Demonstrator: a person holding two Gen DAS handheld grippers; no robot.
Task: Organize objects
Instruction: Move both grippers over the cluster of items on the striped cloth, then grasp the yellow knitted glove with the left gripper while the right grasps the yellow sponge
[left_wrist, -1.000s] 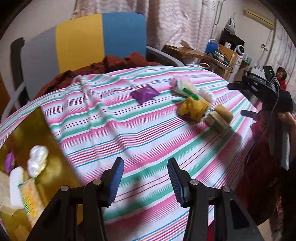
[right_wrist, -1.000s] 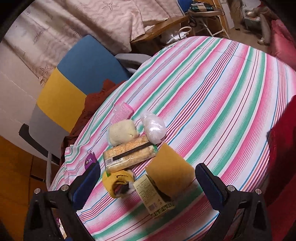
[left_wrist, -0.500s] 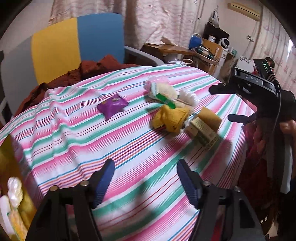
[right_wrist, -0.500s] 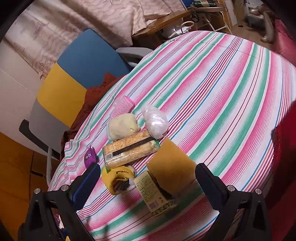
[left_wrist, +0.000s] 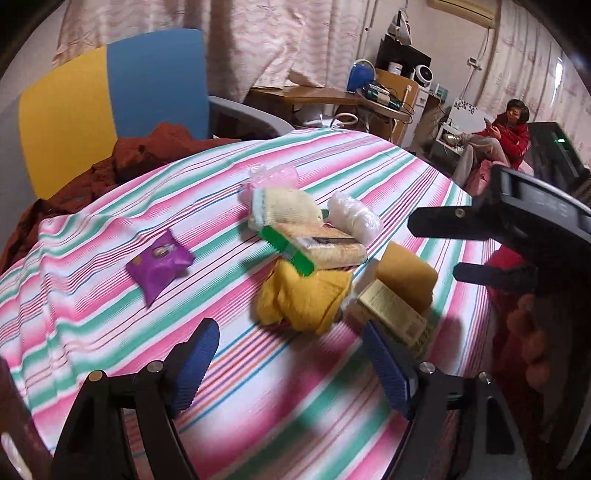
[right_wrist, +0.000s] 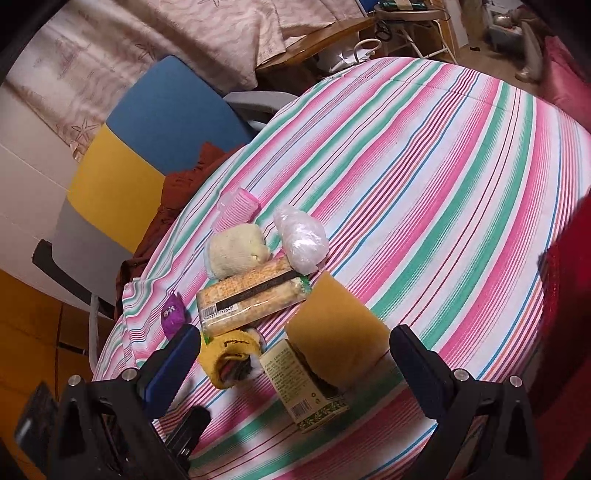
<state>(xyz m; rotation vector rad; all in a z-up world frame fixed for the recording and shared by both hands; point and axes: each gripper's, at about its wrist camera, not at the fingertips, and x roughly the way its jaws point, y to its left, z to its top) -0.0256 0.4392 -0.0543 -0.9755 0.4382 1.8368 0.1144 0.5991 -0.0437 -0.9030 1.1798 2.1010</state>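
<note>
Striped tablecloth — snack packets, socks, purple pouch.

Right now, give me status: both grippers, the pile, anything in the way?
Left gripper open, empty. Right gripper open, empty, above the tan-topped printed box. Crumpled yellow cloth against box, under the long cracker packet. Nothing blocking.

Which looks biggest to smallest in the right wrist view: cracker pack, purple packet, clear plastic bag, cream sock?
1. cracker pack
2. cream sock and clear plastic bag: look alike in size, not ranked.
3. purple packet: smallest, though it is partly hidden by the cloth's edge and the gripper finger.
</note>
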